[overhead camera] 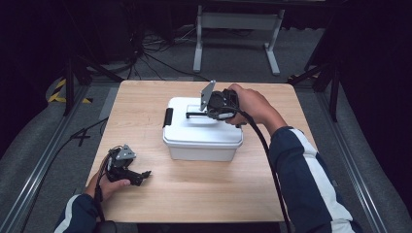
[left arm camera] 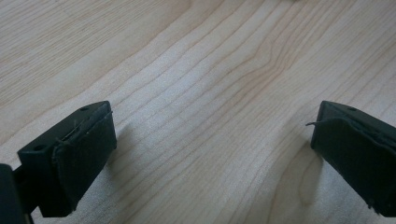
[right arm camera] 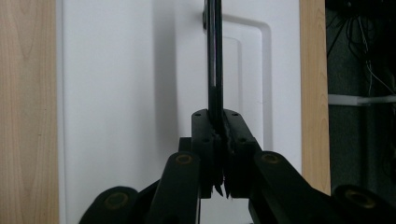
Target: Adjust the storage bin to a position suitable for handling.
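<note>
Black handle (right arm camera: 214,56) between clamped jaws

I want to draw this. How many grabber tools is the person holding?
2. The left hand-held gripper rests open on the wooden table near its front-left corner; the right hand-held gripper is over the white box, pinching its black handle.

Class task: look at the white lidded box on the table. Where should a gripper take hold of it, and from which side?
By the black handle on the white box lid, from above. It is a thin bar raised clear of its recess, narrow enough for jaws to close across. The right gripper is already clamped on it that way.
</note>
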The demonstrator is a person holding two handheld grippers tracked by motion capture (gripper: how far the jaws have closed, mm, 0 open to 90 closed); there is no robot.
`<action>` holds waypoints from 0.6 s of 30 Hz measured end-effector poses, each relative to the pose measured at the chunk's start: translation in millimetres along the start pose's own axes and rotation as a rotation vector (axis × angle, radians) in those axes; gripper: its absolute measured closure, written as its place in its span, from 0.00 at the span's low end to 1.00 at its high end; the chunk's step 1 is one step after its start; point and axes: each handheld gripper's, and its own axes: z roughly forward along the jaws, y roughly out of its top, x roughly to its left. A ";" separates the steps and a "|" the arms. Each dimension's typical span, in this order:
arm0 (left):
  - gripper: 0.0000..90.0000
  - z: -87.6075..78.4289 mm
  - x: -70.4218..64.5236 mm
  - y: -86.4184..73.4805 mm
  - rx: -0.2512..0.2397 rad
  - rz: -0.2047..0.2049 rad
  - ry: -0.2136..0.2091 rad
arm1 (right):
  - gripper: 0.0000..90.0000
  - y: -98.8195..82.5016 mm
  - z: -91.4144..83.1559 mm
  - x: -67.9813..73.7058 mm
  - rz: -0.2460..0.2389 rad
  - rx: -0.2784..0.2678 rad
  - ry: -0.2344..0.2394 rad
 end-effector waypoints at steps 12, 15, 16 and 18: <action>0.01 0.3 -0.1 -0.1 -0.002 0.000 0.002 | 0.94 0.0 -7.5 -0.2 0.001 -0.039 -0.013; 0.01 0.3 -0.2 -0.1 -0.003 -0.001 0.002 | 0.94 -0.6 -9.3 -0.3 0.004 -0.052 -0.014; 0.01 0.3 -0.2 -0.1 -0.003 -0.001 0.002 | 0.94 -0.7 -9.8 -0.3 0.003 -0.053 -0.014; 0.01 0.3 -0.2 -0.1 -0.003 -0.001 0.002 | 0.94 -0.9 -11.3 -0.2 0.003 -0.058 -0.015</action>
